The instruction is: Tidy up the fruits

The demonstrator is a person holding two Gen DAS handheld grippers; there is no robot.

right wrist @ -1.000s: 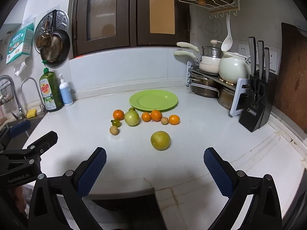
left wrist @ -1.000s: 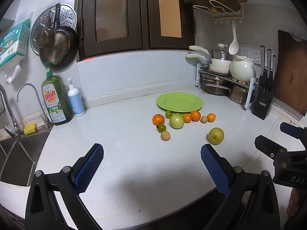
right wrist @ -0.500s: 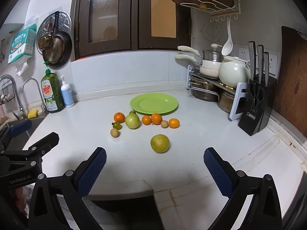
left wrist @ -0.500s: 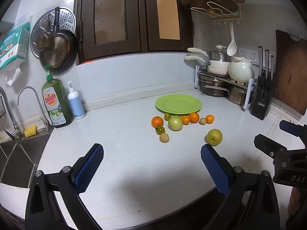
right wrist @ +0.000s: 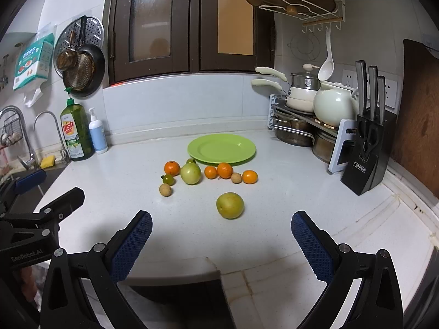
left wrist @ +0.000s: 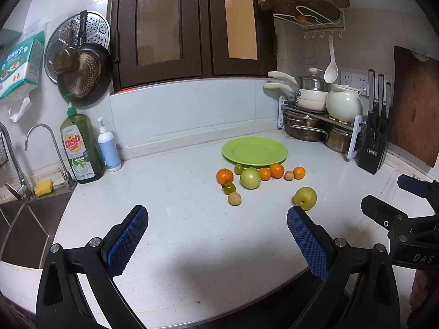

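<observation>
From my left wrist camera, the left gripper (left wrist: 216, 220) hangs over the near part of the white bench (left wrist: 178, 219), its blue-padded fingers (left wrist: 129, 235) spread wide with nothing between them. Ahead, the green plate (left wrist: 254, 152) sits bare toward the back wall. Just in front of it lies a loose row of fruit: an orange (left wrist: 224, 176) at the left, a pale green fruit (left wrist: 250, 178) beside it, and more small oranges and a tan one running to the right. A small dark green fruit (left wrist: 229, 188) and a tan round one (left wrist: 234, 199) lie a little nearer to me. The yellow-green pear (left wrist: 305, 198) rests apart from the row, just beyond my right finger's tip. The right gripper (left wrist: 411, 219) shows at the frame's right edge.

From my right wrist camera, the right gripper (right wrist: 221, 226) is likewise released, fingers (right wrist: 310, 241) wide apart and holding nothing. The pear (right wrist: 230, 205) lies on the bench straight ahead, between the finger lines and closer than the rest. The plate (right wrist: 221, 148) is behind the fruit row, and a knife block (right wrist: 367, 161) stands at the right. The left gripper (right wrist: 41, 200) is visible at the left edge.
</observation>
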